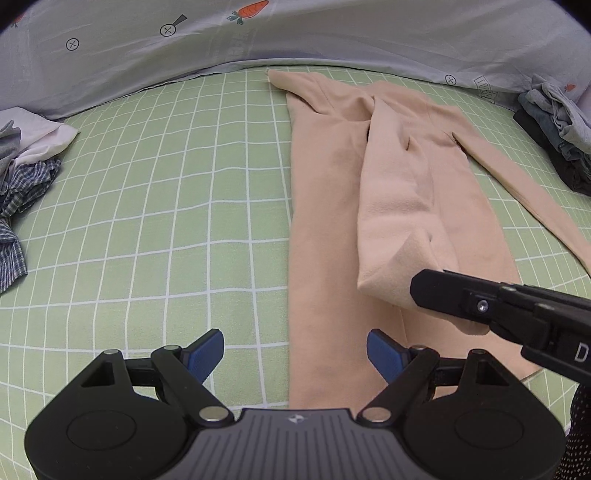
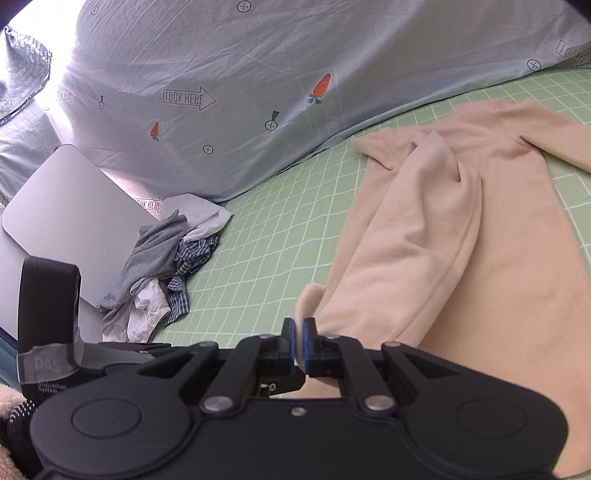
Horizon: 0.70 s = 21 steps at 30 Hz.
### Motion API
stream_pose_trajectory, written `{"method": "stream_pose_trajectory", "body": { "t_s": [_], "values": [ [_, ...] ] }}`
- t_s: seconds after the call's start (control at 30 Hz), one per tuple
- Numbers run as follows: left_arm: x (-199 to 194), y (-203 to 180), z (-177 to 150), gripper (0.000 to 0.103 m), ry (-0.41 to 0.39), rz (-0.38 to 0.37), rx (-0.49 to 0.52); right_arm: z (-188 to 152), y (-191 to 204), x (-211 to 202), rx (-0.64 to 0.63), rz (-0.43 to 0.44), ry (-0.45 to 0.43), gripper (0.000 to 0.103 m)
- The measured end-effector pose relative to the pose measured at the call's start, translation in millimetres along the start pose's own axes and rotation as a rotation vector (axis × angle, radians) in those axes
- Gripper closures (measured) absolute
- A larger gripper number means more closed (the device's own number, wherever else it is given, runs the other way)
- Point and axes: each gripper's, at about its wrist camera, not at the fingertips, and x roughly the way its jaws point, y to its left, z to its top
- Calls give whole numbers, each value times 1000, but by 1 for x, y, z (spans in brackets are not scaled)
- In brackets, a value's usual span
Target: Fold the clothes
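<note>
Centrally, a peach fleece garment [image 1: 325, 206] lay lengthwise on the green checked sheet [image 1: 155, 192], its collar end toward twelve o'clock near the grey printed bedcover [image 1: 332, 33]. One sleeve was folded across the body and ran down toward five o'clock in the left wrist view; the other sleeve [image 1: 524, 199] stretched out flat toward three o'clock.

The right gripper [image 2: 300, 341] had its blue pads pressed together on the cuff of the folded sleeve [image 2: 410, 236], a tuft of fleece sticking up between them. In the left wrist view it entered from four o'clock, its black finger lying over the sleeve end.

The left gripper [image 1: 295, 352] hovered at six o'clock over the lower part of the garment, its blue-padded fingers [image 1: 207, 350] spread wide apart and holding nothing.

A crumpled heap of clothes [image 2: 162, 273], grey, white and blue plaid, sat at nine o'clock on the sheet's edge, just beside a flat silver laptop [image 2: 70, 218]. Another pile of dark and grey clothes [image 1: 554, 133] rested at two o'clock in the left wrist view, well apart from the garment's body, near the outstretched sleeve.
</note>
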Motion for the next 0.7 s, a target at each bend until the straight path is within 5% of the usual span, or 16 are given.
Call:
{"method": "stream_pose_trajectory", "body": {
  "t_s": [0.43, 0.53, 0.63, 0.7],
  "values": [
    [5, 7, -16, 18, 49, 3, 65, -26, -1, 23, 86, -46, 72, 97],
    [5, 10, -17, 18, 55, 7, 59, -31, -7, 28, 136, -61, 101, 87],
    [2, 15, -18, 18, 54, 8, 41, -31, -11, 23, 175, -54, 92, 60],
    [0, 18, -16, 18, 43, 12, 16, -27, -13, 18, 185, -60, 65, 54]
  ]
}}
